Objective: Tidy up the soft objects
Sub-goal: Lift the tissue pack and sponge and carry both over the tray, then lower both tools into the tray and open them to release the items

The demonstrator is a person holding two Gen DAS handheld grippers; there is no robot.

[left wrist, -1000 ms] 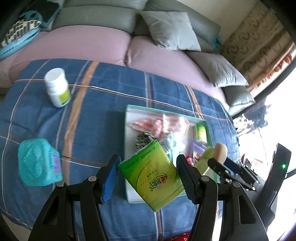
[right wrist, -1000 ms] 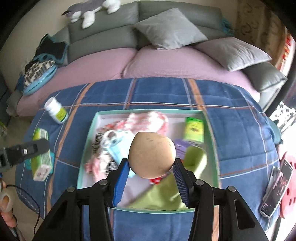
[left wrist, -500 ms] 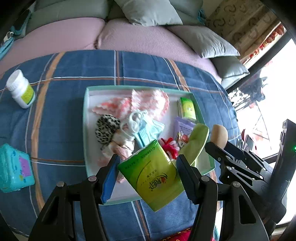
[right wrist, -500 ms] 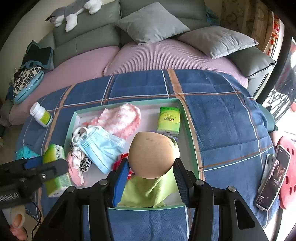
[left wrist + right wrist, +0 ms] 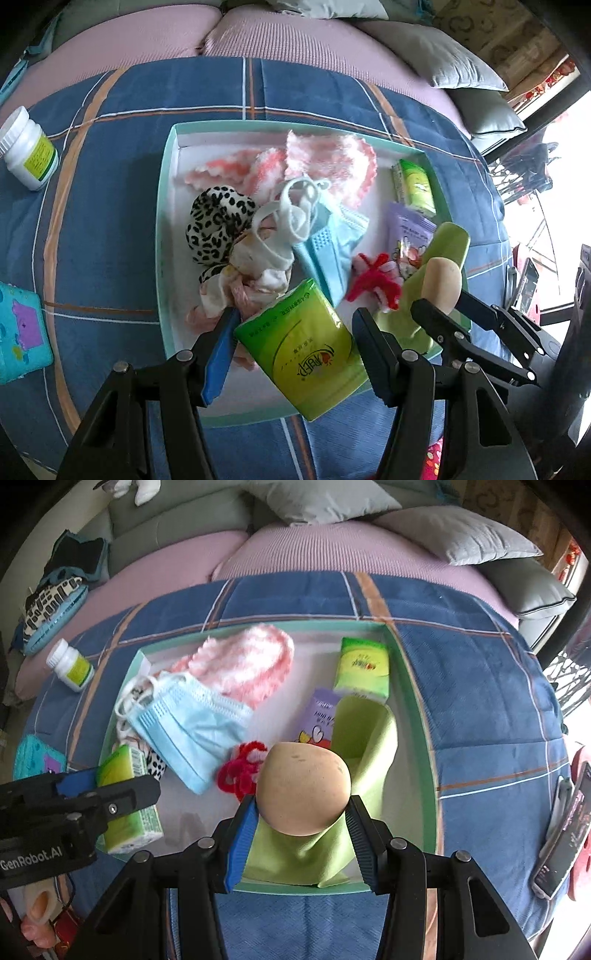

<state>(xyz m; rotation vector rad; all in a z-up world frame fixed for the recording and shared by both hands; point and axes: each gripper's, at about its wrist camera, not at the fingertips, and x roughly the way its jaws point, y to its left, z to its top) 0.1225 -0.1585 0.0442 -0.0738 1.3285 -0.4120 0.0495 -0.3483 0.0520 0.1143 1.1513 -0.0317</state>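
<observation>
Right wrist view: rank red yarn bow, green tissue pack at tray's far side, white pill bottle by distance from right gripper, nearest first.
From the right gripper:
1. Red yarn bow, just left of the gripper, in the tray.
2. Green tissue pack, far right part of the tray.
3. White pill bottle, far left, outside the tray on the blanket.

The green cloth is partly hidden behind the beige sponge; a phone is cut off.

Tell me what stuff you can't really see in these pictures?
- Green cloth: the right wrist view hides its middle behind the beige sponge in the right gripper.
- Purple packet: its lower end is covered by the cloth in both views.
- Tray: the near rim is blocked in the left wrist view by the tissue pack in the left gripper.
- Bottle: label too small to read.
</observation>
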